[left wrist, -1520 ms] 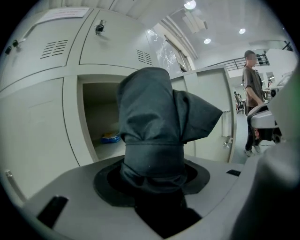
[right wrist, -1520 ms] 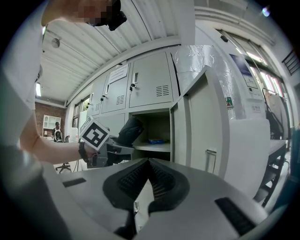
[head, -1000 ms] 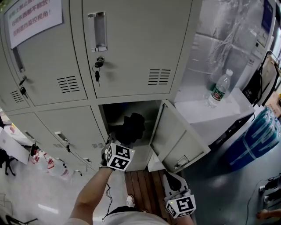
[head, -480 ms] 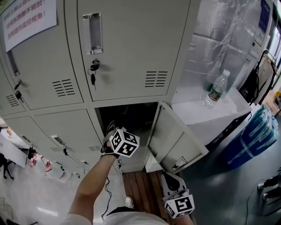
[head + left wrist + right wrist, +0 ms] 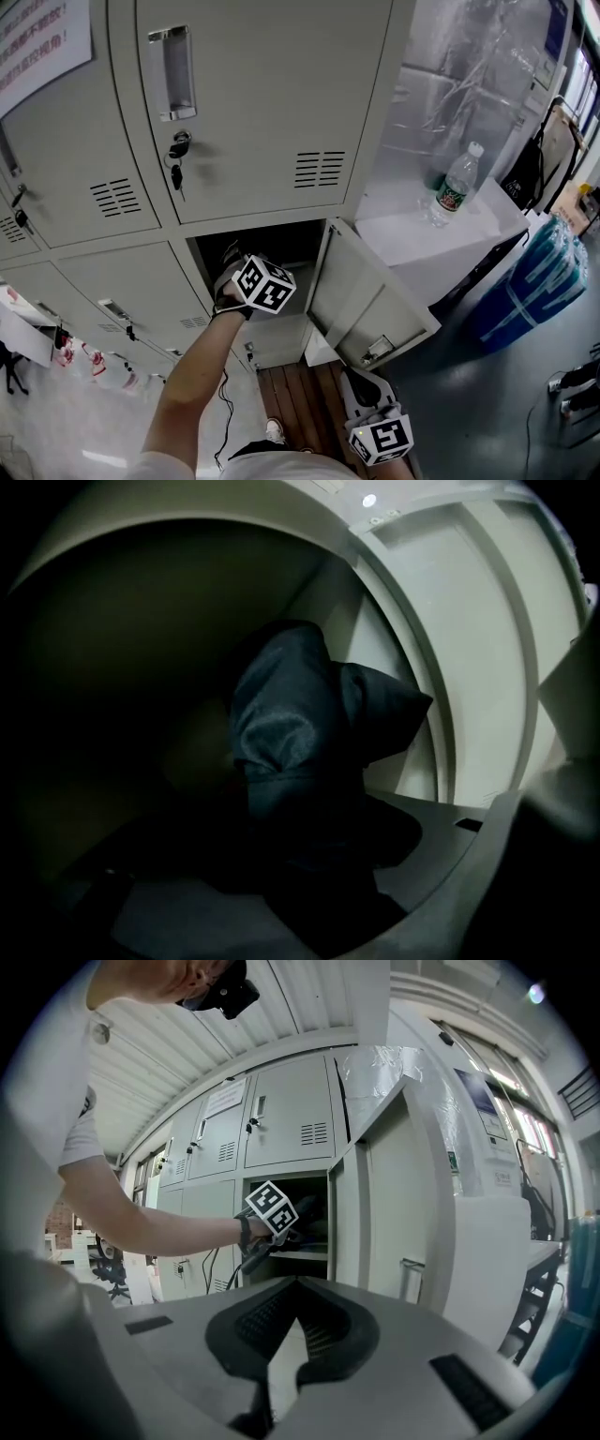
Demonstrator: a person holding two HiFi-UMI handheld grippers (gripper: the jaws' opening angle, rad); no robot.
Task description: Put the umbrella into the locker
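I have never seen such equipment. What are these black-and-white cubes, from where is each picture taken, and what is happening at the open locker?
There is no robot here. A person holds a two-jaw gripper in each hand, and the patterned cubes are parts of those grippers. One picture comes from a camera on the person's head, looking down. The other two come from cameras riding on the grippers. The left gripper reaches into the locker, whose door stands open. Its own view shows a dark folded umbrella between its jaws, which have just been opening. It is too dark to tell whether they press on it. The right gripper hangs low, jaws shut and empty. A bottle stands on a white counter to the right.
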